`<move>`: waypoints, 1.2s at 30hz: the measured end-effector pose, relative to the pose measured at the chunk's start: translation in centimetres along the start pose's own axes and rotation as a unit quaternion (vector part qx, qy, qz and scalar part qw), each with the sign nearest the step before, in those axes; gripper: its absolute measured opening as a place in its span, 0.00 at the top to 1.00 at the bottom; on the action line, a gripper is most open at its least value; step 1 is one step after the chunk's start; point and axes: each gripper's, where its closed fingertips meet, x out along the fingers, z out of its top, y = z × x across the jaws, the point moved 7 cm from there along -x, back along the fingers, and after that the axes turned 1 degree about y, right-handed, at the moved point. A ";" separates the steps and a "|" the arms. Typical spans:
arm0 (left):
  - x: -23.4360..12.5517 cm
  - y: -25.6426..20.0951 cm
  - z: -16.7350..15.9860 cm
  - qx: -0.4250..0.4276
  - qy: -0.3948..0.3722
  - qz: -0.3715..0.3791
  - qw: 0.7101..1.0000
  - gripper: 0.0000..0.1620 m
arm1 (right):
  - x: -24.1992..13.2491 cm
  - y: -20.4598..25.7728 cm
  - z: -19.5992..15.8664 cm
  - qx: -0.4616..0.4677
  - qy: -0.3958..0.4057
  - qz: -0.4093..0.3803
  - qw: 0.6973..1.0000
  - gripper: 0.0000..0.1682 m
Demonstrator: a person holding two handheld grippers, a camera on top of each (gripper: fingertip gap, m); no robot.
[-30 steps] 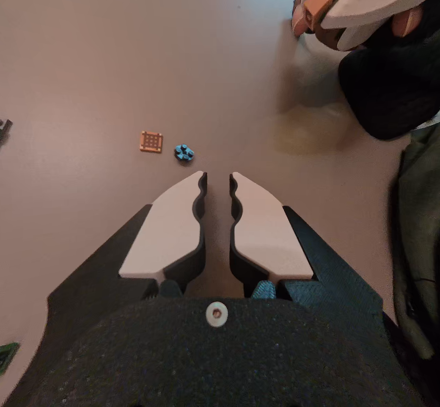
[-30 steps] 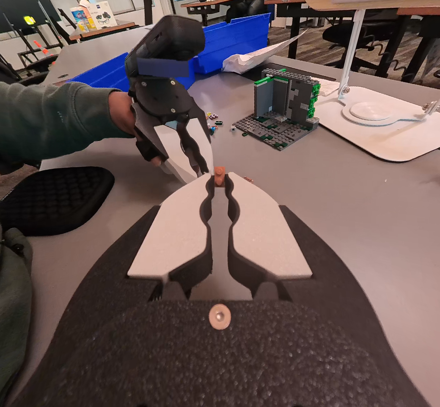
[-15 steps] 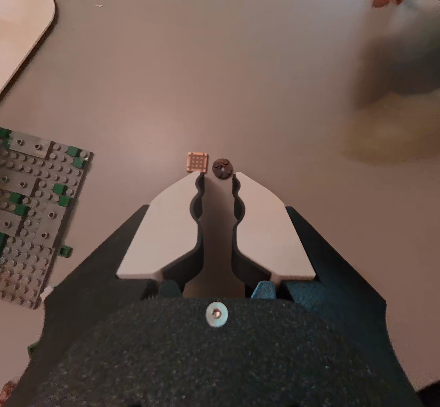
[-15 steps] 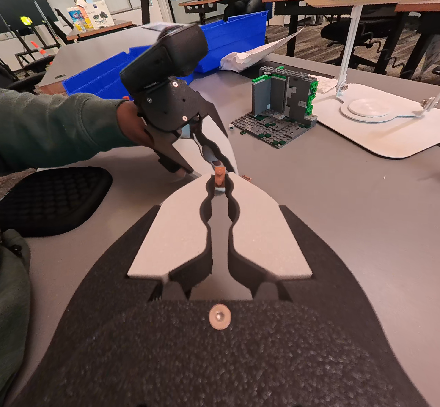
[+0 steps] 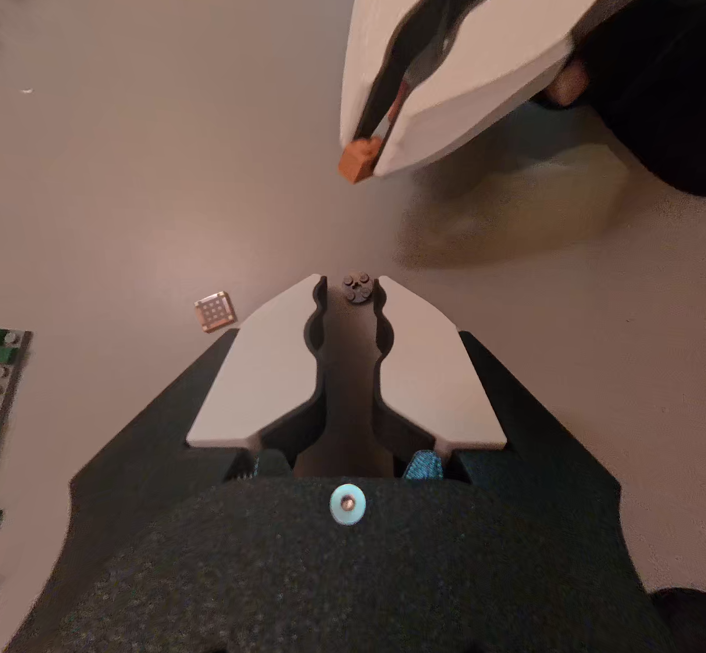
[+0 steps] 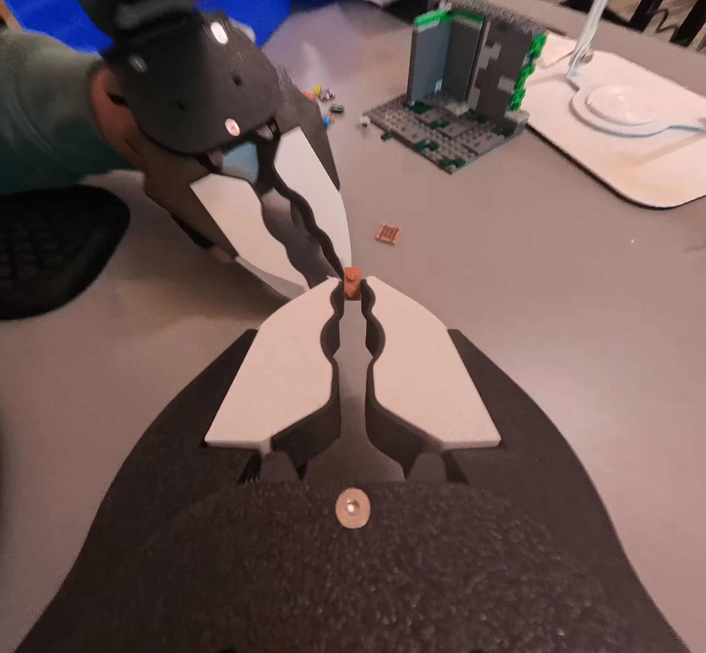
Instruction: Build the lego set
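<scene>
We see a matt, smooth grey table (image 6: 535, 310). Both grippers have a rough, grainy black body and smooth matt pale fingers (image 5: 263, 379), like printed plastic. The brown brick (image 6: 352, 285) and the dark round piece (image 5: 358, 288) look like smooth plastic. The grey and green lego build (image 6: 470, 73) is slightly glossy plastic. The sleeve (image 6: 34, 107) is soft green cloth. The white lamp base (image 6: 626, 138) looks smooth and matt.

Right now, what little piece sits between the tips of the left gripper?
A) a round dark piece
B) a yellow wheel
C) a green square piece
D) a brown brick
A: in the left wrist view, the round dark piece lies on the table between the open tips of the left gripper.
</scene>
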 end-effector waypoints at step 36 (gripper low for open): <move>-2.2 -0.3 -3.2 0.030 -0.061 0.037 0.997 0.89 | 5.6 -0.6 0.9 -0.206 0.252 0.237 0.916 0.95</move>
